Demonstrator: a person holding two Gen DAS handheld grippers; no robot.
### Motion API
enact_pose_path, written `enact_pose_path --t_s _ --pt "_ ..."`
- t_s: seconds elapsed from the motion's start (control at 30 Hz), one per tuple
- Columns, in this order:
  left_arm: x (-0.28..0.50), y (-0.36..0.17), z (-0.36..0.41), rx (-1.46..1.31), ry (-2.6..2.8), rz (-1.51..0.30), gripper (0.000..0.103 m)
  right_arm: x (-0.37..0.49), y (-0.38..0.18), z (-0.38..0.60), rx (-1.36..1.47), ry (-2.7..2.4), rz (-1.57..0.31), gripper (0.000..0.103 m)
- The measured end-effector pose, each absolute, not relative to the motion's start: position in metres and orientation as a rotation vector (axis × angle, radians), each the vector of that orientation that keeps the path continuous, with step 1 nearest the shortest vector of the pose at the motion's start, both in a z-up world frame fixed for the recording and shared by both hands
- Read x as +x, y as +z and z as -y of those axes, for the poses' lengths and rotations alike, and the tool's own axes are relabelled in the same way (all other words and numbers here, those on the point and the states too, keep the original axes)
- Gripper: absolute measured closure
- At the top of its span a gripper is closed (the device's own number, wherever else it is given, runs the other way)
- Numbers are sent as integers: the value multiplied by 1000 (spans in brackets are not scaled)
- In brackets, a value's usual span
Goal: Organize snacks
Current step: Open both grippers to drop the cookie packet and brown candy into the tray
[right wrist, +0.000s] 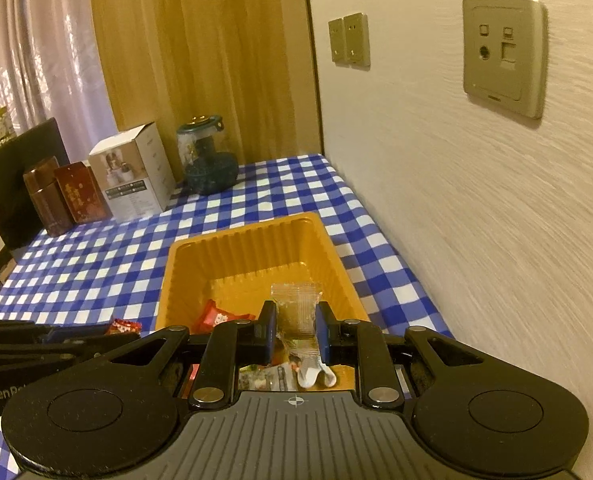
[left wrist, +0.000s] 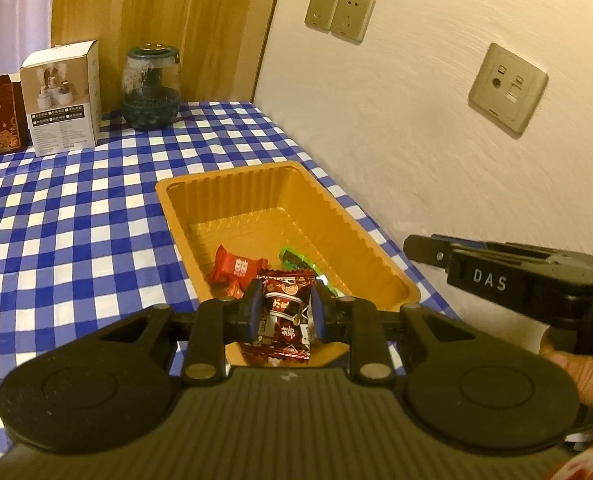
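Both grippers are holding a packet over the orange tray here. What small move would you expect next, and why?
Probably a release: the left gripper is shut on a dark red snack packet above the near end of the orange tray, and the right gripper is shut on a clear wrapped snack over the same tray. Opening the jaws should drop each beside the red candy already inside.

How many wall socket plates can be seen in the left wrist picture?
3. Two plates sit side by side high on the wall, and one larger plate is lower and to the right. More may lie outside the picture.
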State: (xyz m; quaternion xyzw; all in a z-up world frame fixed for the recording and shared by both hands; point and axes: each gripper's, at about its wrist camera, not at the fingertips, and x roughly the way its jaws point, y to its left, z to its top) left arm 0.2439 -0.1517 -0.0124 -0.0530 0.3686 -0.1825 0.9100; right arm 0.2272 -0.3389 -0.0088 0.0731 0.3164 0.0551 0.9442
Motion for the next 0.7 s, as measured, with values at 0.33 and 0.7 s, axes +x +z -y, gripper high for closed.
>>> enact_pose_path --t_s 0.33,0.7 --pt "279 -17 160 -127 -360 -764 80 253 -18 340 153 139 -664 82" --pt "311 -30 174 -140 -377 -790 79 266 -31 348 188 125 -685 82"
